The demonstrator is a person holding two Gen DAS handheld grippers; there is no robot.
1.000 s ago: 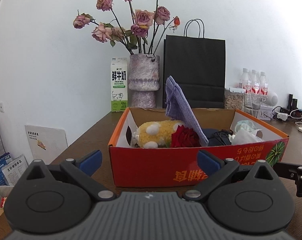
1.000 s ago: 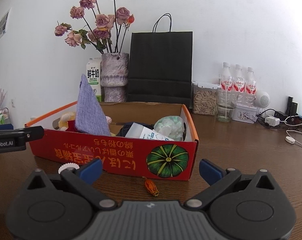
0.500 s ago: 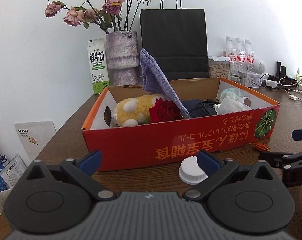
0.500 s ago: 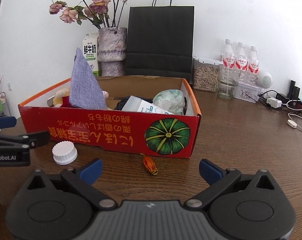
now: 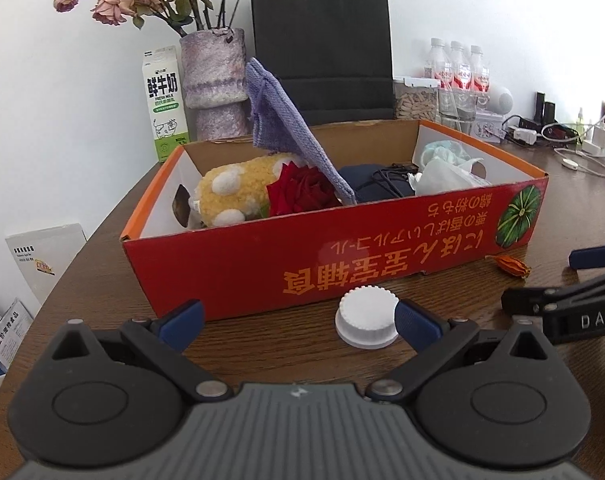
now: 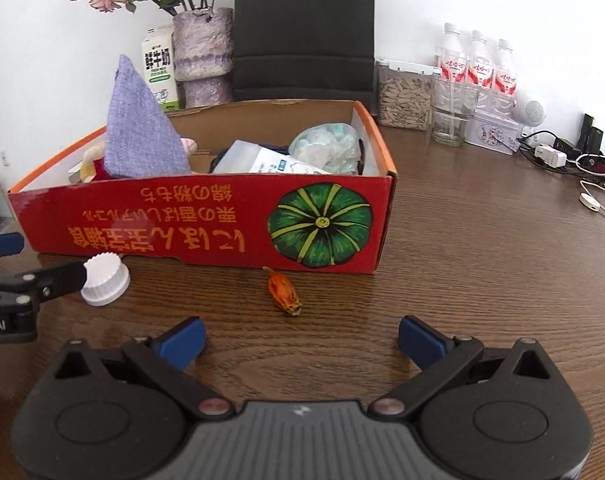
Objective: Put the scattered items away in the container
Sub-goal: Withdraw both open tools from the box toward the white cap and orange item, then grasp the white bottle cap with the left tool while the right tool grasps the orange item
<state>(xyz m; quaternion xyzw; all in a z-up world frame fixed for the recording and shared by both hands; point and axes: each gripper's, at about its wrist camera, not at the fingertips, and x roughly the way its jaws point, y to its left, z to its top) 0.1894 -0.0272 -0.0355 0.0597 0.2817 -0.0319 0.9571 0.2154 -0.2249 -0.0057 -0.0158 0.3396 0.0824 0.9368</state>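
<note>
On the brown surface (image 6: 482, 248), just near the red box (image 5: 382, 252), sat a white cap (image 5: 367, 322). It was outside the box, close to its near wall. A small orange dried flower (image 6: 283, 291) lay on the surface too, near the pumpkin picture on the box and to the right of the cap.

Inside the box were a yellow plush toy (image 5: 234, 192), a red rose (image 5: 300, 194), a purple cloth (image 5: 290, 136) standing up tall, something dark blue and some plastic bags (image 6: 322, 148).

The left gripper (image 5: 298, 322) was open wide. Its right blue fingertip (image 5: 416, 322) was just beside the cap, maybe touching it. The right gripper (image 6: 300, 338) was open wide too, with nothing in it, and the orange flower lay just beyond it.

Far behind the box stood a milk carton (image 5: 164, 104), a vase (image 5: 214, 80) of dried roses, a black paper bag (image 5: 322, 48) and three water bottles (image 6: 478, 68).
</note>
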